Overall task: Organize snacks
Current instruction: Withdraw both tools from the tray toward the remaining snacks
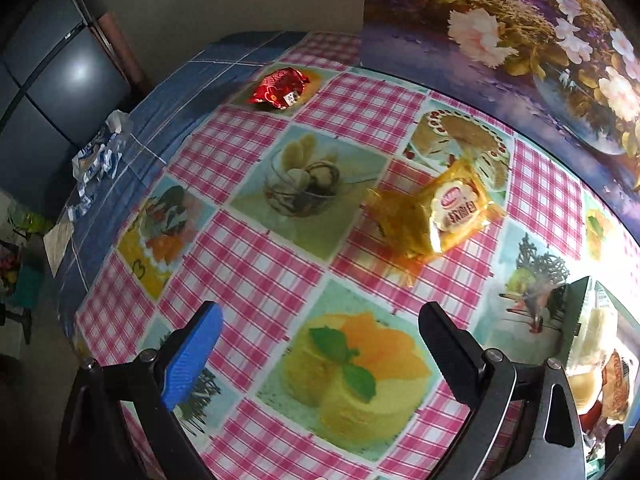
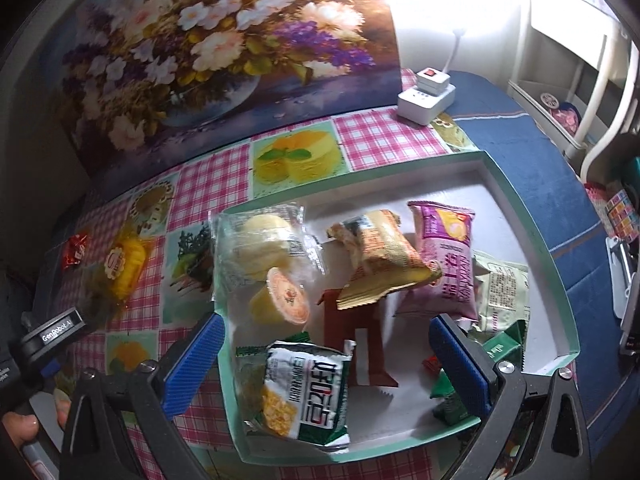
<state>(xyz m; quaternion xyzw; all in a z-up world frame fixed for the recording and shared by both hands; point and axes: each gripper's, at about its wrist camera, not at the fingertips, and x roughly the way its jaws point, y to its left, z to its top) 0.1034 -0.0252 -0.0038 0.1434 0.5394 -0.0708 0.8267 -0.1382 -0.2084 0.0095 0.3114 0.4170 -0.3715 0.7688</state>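
Note:
My left gripper (image 1: 324,344) hangs open over the checked tablecloth (image 1: 256,264), nothing between its fingers. A yellow snack packet (image 1: 440,216) lies just beyond it, slightly to the right. A red wrapped snack (image 1: 280,88) sits farther back. My right gripper (image 2: 328,360) is open above the green-rimmed tray (image 2: 532,216). A green-and-white packet (image 2: 304,392) lies in the tray between the fingers, ungripped. Also in the tray are a jelly cup (image 2: 280,300), wrapped bread (image 2: 256,248), a tan packet (image 2: 384,256) and a pink packet (image 2: 448,256).
A flower painting (image 2: 208,48) stands along the table's back edge. A white power strip (image 2: 426,94) sits at the back right. Crumpled blue-white wrappers (image 1: 100,156) lie at the table's left edge. A hand (image 2: 24,426) holds the left device.

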